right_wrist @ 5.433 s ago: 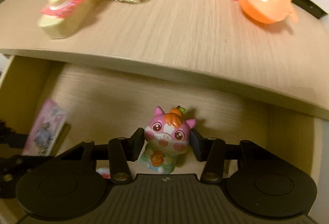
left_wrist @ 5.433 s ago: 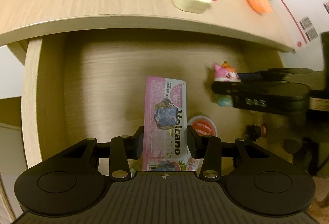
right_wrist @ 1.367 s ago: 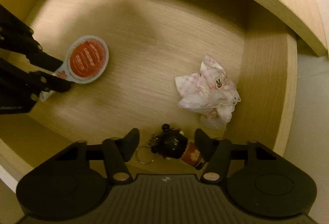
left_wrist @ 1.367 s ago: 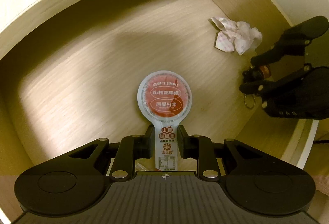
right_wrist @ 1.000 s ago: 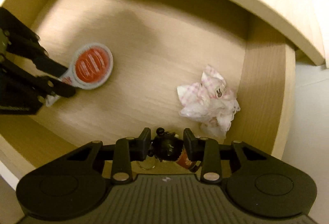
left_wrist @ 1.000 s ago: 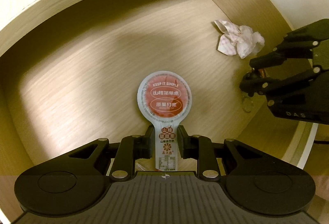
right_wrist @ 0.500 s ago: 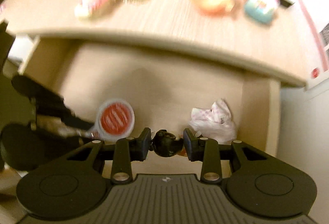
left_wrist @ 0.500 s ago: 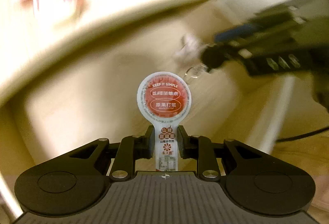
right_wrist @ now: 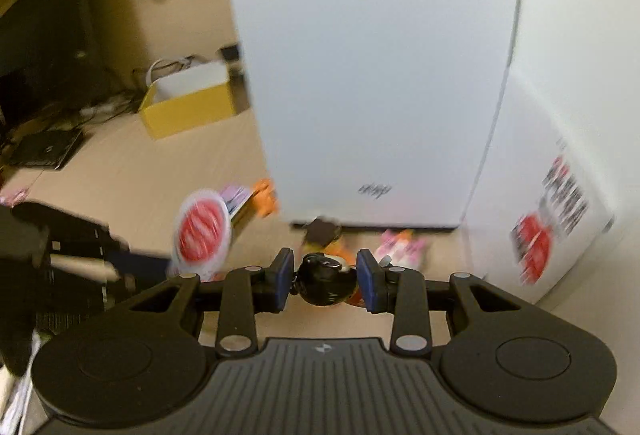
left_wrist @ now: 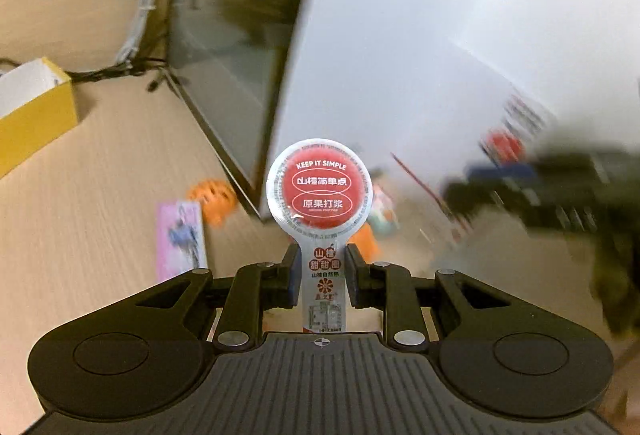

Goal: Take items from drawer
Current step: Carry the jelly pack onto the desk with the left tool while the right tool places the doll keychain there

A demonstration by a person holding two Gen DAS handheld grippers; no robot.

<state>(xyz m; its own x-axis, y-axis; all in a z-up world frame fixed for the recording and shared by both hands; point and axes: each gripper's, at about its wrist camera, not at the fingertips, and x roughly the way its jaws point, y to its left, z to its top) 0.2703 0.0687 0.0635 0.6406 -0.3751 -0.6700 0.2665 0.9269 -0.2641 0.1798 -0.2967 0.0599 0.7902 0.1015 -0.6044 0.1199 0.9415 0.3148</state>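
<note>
The left gripper (left_wrist: 320,277) clamps the snack (left_wrist: 320,191) by its tab, long axis pointing up the frame, the right gripper (right_wrist: 325,281) pinches a black keychain (right_wrist: 326,283), both above the surface (left_wrist: 80,203) whose free area lies lower left of frame

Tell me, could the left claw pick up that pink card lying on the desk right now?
Probably not yet: the left claw is already shut on the red-lidded snack packet. The pink card lies uncovered on the desk, but the packet must go first.
</note>
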